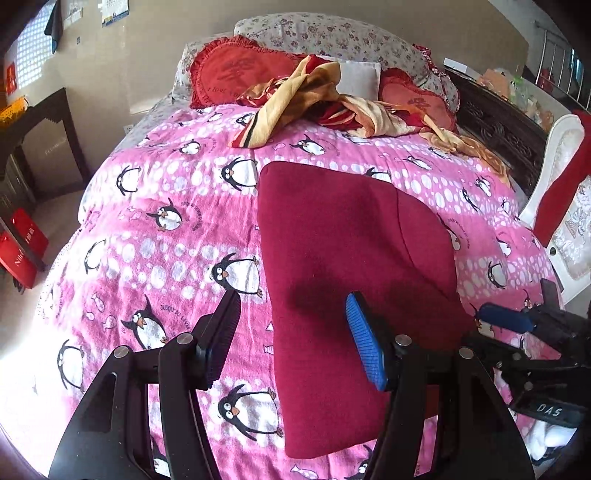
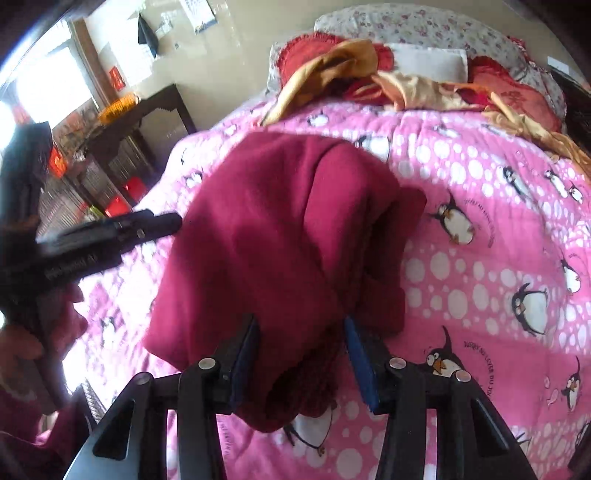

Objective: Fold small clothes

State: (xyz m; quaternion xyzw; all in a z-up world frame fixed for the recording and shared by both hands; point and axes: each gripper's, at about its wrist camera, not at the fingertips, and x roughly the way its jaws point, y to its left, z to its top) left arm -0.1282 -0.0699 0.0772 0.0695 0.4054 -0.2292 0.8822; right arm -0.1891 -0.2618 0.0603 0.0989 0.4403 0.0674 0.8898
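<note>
Right gripper low w/ bunched maroon cloth between jaws

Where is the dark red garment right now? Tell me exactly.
The dark red garment lies on the pink penguin blanket in both views, ahead of the open left gripper; its near edge sits between the right gripper fingers.

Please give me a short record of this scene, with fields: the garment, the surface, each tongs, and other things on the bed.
garment: dark red cloth, partly folded, lying on the bed
surface: pink penguin blanket
left tongs: open, above the near part of the cloth, holding nothing
right tongs: open, with a bunched edge of the cloth between the fingers
other things: yellow and red fabric, red heart cushions, floral pillow at the far end
</note>
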